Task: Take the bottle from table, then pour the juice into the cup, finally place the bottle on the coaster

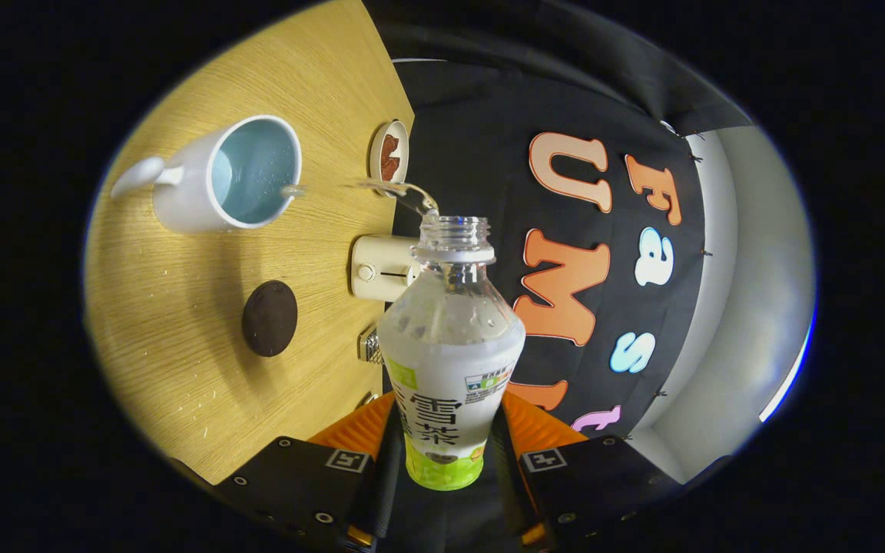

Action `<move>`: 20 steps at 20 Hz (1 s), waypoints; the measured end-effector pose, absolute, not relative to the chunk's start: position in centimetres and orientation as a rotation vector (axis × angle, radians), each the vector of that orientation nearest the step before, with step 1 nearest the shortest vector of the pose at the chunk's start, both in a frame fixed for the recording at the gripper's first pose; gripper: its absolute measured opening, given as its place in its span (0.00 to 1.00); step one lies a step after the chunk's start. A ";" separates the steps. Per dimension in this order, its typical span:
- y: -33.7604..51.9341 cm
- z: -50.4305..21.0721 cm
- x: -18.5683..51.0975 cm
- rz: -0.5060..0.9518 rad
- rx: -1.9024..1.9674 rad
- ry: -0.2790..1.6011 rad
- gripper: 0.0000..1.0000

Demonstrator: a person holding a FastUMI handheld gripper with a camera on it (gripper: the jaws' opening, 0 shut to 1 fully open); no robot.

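cup sits leftmost on the wooden table, handle away from the bottle, mouth facing the camera because the whole view is rolled sideways. some clear liquid already inside, looks pale. right of it and nearer the fingers, dark round coaster, bare, nothing on it. further right near the table edge a small round dish with something brown in it, and a cream box with a knob, plus a small metal bit just beside the bottle, can't tell what.

bottle is in the gripper, cap off, neck pointing ahead of the fingers. both fingers press its lower labelled body, so jaws are narrowed to bottle width and holding it firm. a thin clear stream leaves the mouth and arcs over to the cup rim.

step: mid-pour, second step of the task. bottle looks mostly empty up top, can't tell how much is left lower down behind the label.

pose: gripper rolled hard onto its side, bottle roughly level above the table, offset from the cup toward the table edge.

next: judge the pour done, roll back upright without dripping, carry over to the coaster, lower the base flat onto it, then open. risk is the stream just catching the rim and spilling.
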State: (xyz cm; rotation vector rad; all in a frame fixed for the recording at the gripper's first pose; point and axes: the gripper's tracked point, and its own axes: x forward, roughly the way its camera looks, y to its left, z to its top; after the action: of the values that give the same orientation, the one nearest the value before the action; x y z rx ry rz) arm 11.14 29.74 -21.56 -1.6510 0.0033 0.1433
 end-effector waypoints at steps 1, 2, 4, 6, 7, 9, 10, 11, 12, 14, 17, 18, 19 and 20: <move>29.8 -21.6 11.1 0.149 -1.652 0.005 0.57; 29.7 -22.0 11.0 0.156 -1.651 0.015 0.57; 29.6 -22.1 11.1 0.161 -1.658 0.018 0.57; 29.6 -22.3 11.0 0.167 -1.662 0.026 0.57; 29.5 -22.5 10.9 0.166 -1.666 0.030 0.57; 29.4 -22.6 11.0 0.165 -1.673 0.028 0.57; 29.4 -22.6 11.1 0.166 -1.676 0.031 0.57; 29.5 -22.7 11.0 0.167 -1.678 0.029 0.57; 29.5 -22.6 11.2 0.167 -1.685 0.030 0.58; 29.5 -22.5 11.2 0.168 -1.699 0.027 0.58; 29.7 -22.7 11.3 0.175 -1.712 0.026 0.58; 29.8 -22.8 11.2 0.176 -1.717 0.025 0.57; 29.7 -22.8 11.1 0.176 -1.723 0.027 0.58; 29.7 -23.0 11.2 0.179 -1.727 0.029 0.57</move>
State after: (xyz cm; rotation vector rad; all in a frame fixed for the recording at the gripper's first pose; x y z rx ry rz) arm 11.16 29.72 -23.00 -1.7274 0.0295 0.1791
